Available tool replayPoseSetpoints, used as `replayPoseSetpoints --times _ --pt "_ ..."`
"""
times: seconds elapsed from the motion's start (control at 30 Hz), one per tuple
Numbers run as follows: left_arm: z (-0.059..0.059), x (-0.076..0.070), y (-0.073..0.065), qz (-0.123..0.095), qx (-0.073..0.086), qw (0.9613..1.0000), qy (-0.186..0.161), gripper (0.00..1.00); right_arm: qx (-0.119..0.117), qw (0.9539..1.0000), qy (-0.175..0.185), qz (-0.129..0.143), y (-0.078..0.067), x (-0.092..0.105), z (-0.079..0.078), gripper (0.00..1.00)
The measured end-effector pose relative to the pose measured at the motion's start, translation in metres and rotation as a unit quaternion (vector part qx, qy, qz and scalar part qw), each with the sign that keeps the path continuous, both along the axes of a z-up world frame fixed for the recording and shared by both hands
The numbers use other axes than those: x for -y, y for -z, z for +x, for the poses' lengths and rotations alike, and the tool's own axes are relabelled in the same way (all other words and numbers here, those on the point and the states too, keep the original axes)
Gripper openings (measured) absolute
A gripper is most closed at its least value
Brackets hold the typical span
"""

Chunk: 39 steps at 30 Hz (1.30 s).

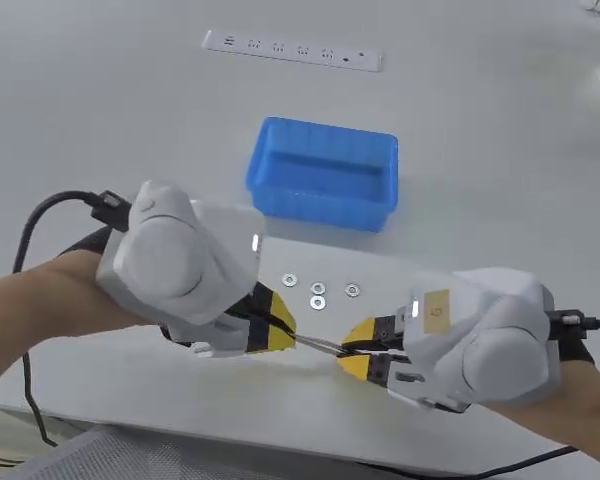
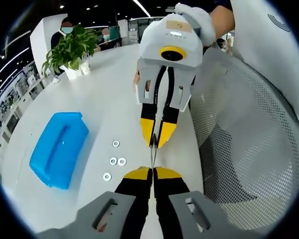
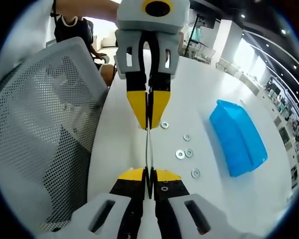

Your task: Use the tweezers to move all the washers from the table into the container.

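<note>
The table is white and smooth. A white power strip lies near its far edge. The blue container sits in the middle of the table with its open side up.

In the head view, four washers lie flat on the table just in front of the container. They are near each other, and two of them almost touch. Closer to the person, the left gripper and the right gripper point at each other. The thin metal tweezers stretch between them. Each gripper has its yellow tips pressed together on one end of the tweezers. I cannot tell if the tweezers touch the table.

The left gripper view looks far down the table to a green plant in a white pot. It also has a dark ceiling with bright lights, and a grey mesh chair beside the table.

In the right gripper view there are five washers, and one washer lies close by the left gripper's tips. A person stands behind the chair there.
</note>
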<state>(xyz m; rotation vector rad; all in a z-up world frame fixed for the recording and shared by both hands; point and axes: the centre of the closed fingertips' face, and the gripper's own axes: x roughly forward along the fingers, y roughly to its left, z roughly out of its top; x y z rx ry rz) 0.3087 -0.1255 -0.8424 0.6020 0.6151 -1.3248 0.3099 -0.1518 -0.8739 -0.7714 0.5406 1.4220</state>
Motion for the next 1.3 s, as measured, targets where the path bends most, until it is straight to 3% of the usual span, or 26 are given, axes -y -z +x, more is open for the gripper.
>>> replayPoseSetpoints --times 0.13,0.23,0.3,0.37,0.53,0.63,0.87,1.03,1.17,1.23,1.3 --pt "0.0 0.002 -0.008 -0.026 0.0 0.9996 -0.007 0.05 0.006 0.9999 0.001 0.008 -0.003 0.0 0.001 0.06" --pt "0.003 0.008 -0.021 -0.078 0.001 0.9967 -0.024 0.05 0.006 0.9996 0.012 0.024 -0.008 0.0 0.002 0.06" --pt "0.006 0.012 -0.033 -0.12 0.0 0.9919 -0.042 0.06 0.004 0.9988 0.024 0.043 -0.013 -0.001 0.004 0.06" --pt "0.008 0.015 -0.042 -0.148 0.0 0.9875 -0.055 0.06 -0.002 0.9977 0.036 0.058 -0.018 -0.002 0.006 0.06" --pt "0.008 0.018 -0.045 -0.17 -0.01 0.983 -0.068 0.06 -0.007 0.9967 0.044 0.067 -0.019 -0.003 0.007 0.06" --pt "0.006 0.026 -0.057 -0.211 -0.019 0.9746 -0.073 0.06 -0.018 0.9951 0.049 0.085 -0.023 -0.006 0.005 0.06" --pt "0.006 0.033 -0.061 -0.232 -0.025 0.9697 -0.072 0.06 -0.028 0.9935 0.054 0.096 -0.025 -0.008 0.006 0.06" --pt "0.004 0.039 -0.065 -0.241 -0.02 0.9686 -0.057 0.04 -0.051 0.9921 0.051 0.103 -0.025 -0.009 0.003 0.06" --pt "0.001 0.042 -0.062 -0.235 -0.015 0.9711 -0.039 0.05 -0.056 0.9928 0.041 0.098 -0.024 -0.008 0.0 0.06" --pt "0.001 0.043 -0.065 -0.242 -0.012 0.9697 -0.034 0.05 -0.057 0.9929 0.04 0.097 -0.023 -0.008 -0.001 0.06" --pt "0.003 0.046 -0.071 -0.257 -0.006 0.9658 -0.033 0.08 -0.059 0.9927 0.042 0.097 -0.022 -0.007 0.0 0.06"
